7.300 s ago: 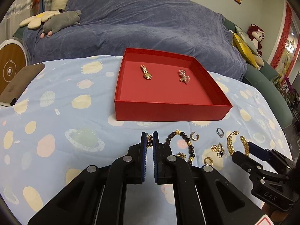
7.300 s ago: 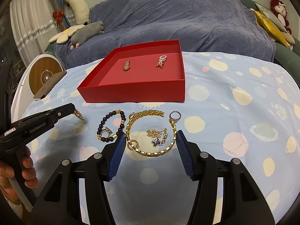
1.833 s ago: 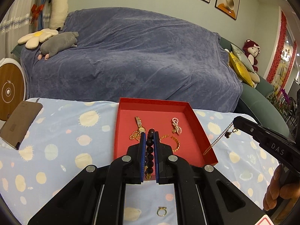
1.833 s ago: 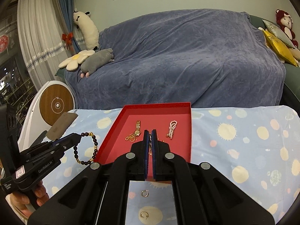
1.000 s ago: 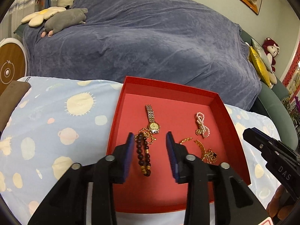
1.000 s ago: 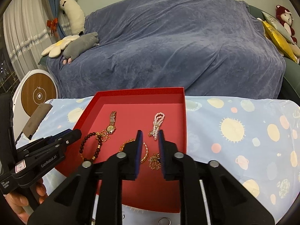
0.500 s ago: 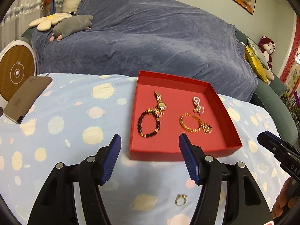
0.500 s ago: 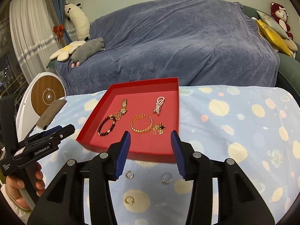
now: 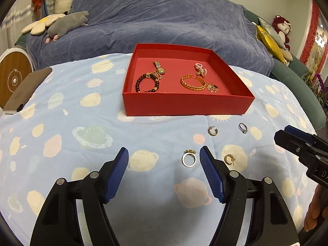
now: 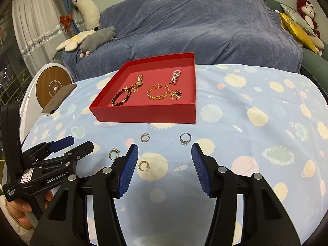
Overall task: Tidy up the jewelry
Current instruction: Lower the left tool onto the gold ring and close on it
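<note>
The red box (image 9: 184, 104) (image 10: 143, 114) holds a dark bead bracelet (image 9: 146, 83), a gold watch (image 9: 158, 67), a pearl piece (image 9: 199, 69), a gold chain bracelet (image 9: 192, 83) and a clover necklace (image 9: 212, 87). On the cloth in front lie a gold ring (image 9: 189, 158) (image 10: 113, 153), two hoop earrings (image 9: 229, 159) (image 9: 212, 131) and a silver ring (image 10: 185, 139). My left gripper (image 9: 164, 153) hangs over the gold ring, jaws opening, holding nothing. My right gripper (image 10: 164, 149) is above the cloth near a hoop earring (image 10: 143, 166), jaws opening and empty.
A star-and-planet tablecloth (image 9: 82, 133) covers the table. A brown flat case (image 9: 26, 90) lies at the far left edge beside a round white and wood device (image 10: 54, 88). Behind the table stands a sofa under a blue cover (image 10: 205, 26) with plush toys.
Both grippers drew back from the box to the near cloth and opened wider. The bead bracelet, earlier between the left jaws, now lies in the box.
</note>
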`<state>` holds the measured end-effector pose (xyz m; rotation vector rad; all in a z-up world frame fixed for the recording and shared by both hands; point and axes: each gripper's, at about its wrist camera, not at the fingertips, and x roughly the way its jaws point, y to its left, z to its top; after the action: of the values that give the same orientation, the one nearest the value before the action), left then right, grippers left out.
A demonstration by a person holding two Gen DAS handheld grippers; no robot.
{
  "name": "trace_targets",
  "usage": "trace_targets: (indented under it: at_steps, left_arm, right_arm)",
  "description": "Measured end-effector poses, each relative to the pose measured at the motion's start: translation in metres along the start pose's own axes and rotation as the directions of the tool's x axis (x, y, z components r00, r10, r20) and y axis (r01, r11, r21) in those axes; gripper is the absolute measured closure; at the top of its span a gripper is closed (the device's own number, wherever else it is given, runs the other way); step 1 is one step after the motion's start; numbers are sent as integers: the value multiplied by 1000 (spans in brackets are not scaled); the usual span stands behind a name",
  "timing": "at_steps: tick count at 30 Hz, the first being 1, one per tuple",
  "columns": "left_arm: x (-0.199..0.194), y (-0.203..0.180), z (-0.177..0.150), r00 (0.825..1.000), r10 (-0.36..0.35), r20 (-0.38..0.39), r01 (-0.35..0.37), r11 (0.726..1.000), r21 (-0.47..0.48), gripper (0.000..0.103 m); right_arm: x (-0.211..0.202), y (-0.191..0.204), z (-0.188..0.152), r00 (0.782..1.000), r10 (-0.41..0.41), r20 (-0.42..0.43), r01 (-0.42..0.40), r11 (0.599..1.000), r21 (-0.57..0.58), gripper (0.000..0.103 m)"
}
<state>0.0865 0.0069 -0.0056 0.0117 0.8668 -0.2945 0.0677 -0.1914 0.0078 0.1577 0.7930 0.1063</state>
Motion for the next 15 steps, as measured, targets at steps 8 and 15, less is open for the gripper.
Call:
trace_targets:
  at_steps: [8,15]
  left_arm:
    - [18,-16,-7,999,-6,-31,7,999,40,31]
    - [23,-24,-8,999,-10,-40,12,998,61,31]
  right_arm:
    - [13,-6,-11,999,-12,-40,12,1000,6,50]
    - [17,-6,-13,998,-14,-53,14,1000,1,50]
